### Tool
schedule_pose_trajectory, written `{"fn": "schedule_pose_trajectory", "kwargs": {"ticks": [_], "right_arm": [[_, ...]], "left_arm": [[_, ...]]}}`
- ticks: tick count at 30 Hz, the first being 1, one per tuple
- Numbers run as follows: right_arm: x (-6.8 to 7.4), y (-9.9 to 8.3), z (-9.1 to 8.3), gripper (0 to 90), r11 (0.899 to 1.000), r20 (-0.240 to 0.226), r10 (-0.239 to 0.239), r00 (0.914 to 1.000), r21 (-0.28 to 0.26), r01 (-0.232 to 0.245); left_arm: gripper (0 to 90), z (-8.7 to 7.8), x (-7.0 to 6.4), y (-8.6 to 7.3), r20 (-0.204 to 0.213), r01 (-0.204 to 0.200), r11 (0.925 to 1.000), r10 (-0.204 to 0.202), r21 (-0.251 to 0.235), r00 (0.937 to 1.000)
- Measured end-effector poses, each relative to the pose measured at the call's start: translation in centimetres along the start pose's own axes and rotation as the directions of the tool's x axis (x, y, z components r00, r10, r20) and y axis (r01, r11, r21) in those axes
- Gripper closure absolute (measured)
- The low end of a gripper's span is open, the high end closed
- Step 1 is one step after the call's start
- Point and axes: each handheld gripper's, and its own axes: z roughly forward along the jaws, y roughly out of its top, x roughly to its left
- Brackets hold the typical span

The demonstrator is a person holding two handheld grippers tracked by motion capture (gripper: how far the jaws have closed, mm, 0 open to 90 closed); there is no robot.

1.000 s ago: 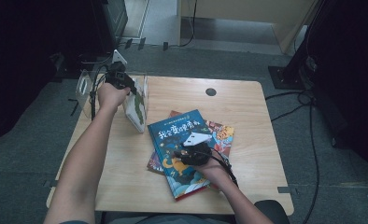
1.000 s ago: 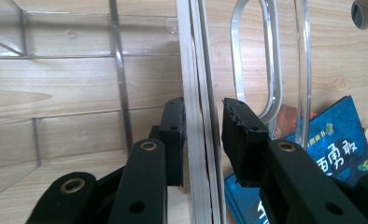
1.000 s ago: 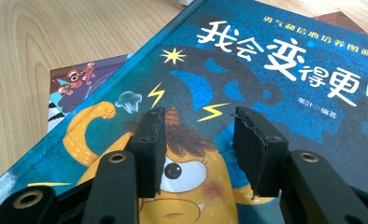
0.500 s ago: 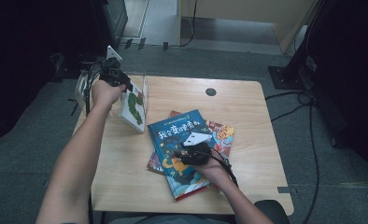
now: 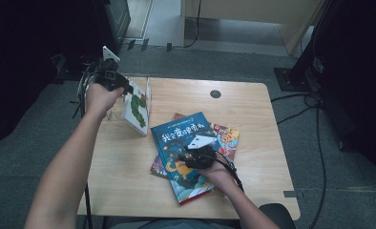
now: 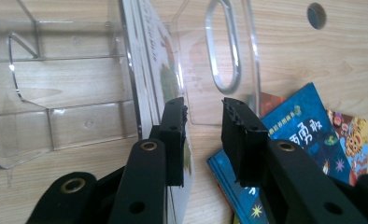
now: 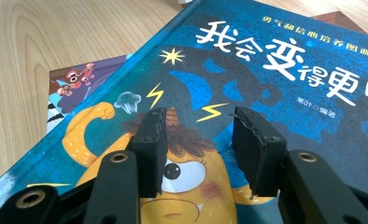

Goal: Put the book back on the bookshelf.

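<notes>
Picture book [image 5: 136,108] with the white cover stands upright in the clear acrylic rack [image 6: 79,84] at ten o'clock on the table [image 5: 253,109]; left gripper [image 6: 203,135] hangs beside it, jaws apart, gripping nothing; right gripper [image 7: 198,149] rests open-jawed on the blue book [image 7: 266,74] at six o'clock.

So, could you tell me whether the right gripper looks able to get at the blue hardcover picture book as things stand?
Probably yes: the right gripper sits open directly over the blue hardcover picture book, which lies topmost on the stack with nothing covering it.

Hidden mostly under the blue hardcover picture book [image 5: 186,152]: two thinner colourful books [image 5: 226,138], titles unreadable.
</notes>
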Motion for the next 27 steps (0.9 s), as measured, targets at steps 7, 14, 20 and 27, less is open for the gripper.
{"fn": "schedule_pose_trajectory", "kwargs": {"ticks": [7, 14, 20, 27], "right_arm": [[-0.1, 0.0, 0.0, 55.9, 1.0, -0.004, 0.002, 1.0, -0.001, -0.002], [-0.4, 0.0, -0.1, 59.2, 1.0, -0.01, 0.03, 0.9995, -0.007, -0.03], [-0.4, 0.0, -0.1, 59.8, 0.999, -0.011, 0.034, 0.9993, -0.005, -0.034], [-0.5, -0.2, -0.7, 60.5, 0.999, 0.005, 0.037, 0.9993, 0.011, -0.037]], "left_arm": [[72.4, -0.7, -0.3, -2.1, 0.029, -0.04, 0.9991, 0.041, -0.01, 0.9988], [71.8, -1.1, -0.8, -3.7, 0.034, -0.077, 0.9969, 0.077, -0.016, 0.9965], [71.4, -1.0, -1.2, -5.2, 0.05, -0.094, 0.9951, 0.096, -0.03, 0.9942], [70.1, -0.8, -1.9, -6.9, 0.067, -0.123, 0.9918, 0.125, -0.032, 0.9899]]}}
